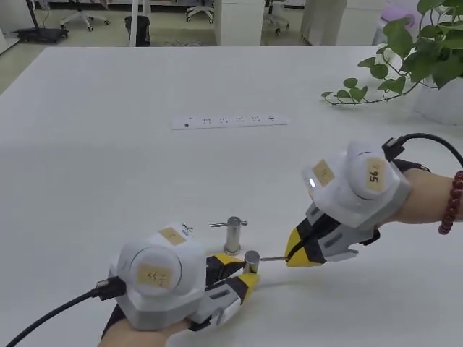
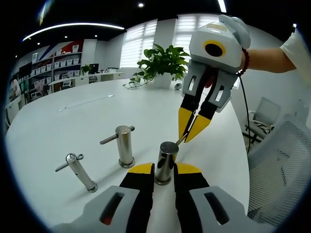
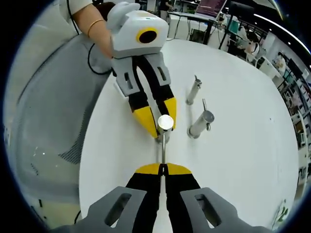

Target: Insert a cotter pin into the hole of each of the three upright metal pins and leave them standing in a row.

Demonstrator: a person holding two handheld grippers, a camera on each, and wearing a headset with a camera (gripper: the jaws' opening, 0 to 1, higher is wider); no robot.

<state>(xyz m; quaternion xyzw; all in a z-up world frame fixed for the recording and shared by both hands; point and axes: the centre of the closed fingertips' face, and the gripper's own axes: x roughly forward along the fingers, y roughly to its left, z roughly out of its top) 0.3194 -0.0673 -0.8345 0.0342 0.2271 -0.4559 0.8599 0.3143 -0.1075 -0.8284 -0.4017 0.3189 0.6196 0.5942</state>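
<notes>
Three upright metal pins stand on the white table. My left gripper is shut on the nearest pin, low on its shaft. A thin cotter pin is clamped in my right gripper, with its tip against the side of that pin's head. Whether the tip is inside the hole I cannot tell. The middle pin and the far pin each carry a cotter pin through the top.
A white power strip lies further back on the table. A potted plant stands at the back right corner. A black cable trails from my left gripper toward the near edge.
</notes>
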